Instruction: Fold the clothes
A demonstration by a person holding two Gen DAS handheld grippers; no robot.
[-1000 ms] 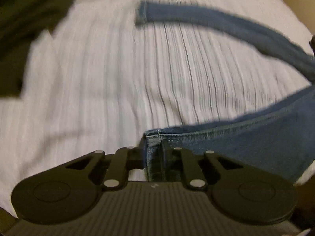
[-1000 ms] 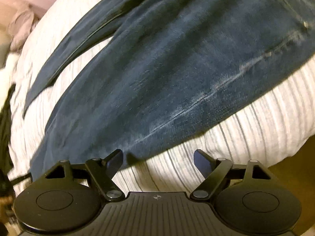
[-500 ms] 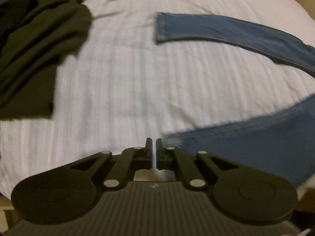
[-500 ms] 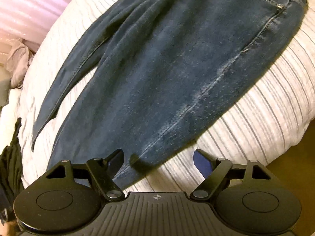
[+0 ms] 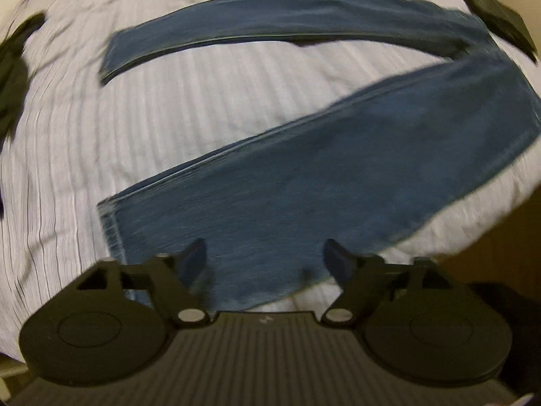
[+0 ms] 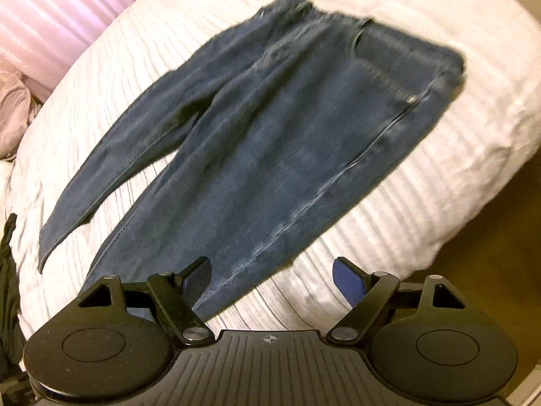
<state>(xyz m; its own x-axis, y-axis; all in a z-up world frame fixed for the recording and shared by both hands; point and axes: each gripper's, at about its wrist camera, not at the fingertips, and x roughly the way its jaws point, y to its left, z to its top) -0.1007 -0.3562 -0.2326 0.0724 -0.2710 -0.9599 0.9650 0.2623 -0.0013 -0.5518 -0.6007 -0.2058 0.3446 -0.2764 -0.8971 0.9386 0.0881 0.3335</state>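
**With Both Claws Empty, the Splayed Legs Are Your Main Risk**

While the jeans (image 6: pixel 270 142) lie flat on the striped bed (image 6: pixel 422 203), you have hold of nothing, so any fold you start will begin from a garment that is not yet squared up. Seen from the right wrist, the long axis runs diagonally: waistband at the far upper right, hems pointing toward the near lower left. The two legs part below the seat into a narrow V. From the left wrist, the far leg (image 5: pixel 270 17) stretches across the top of the view and the near leg (image 5: pixel 304 196) angles down to a hem just ahead of your left claw (image 5: pixel 265 257).

Your biggest hazard is that open V. If you fold lengthwise now, the legs will likely stack crooked and bunch at the crotch. Next, the near side of the jeans sits close to the bed's edge; a pull toward you could drag denim over the side. A dark garment (image 5: pixel 13 67) lies well apart at the left, but a wide sweep might snag it.

Your left claw is opening, its pads hovering over the near leg without pressing on it. Your right claw (image 6: pixel 270 274) stands wide apart, gripping nothing, above the near leg's edge.
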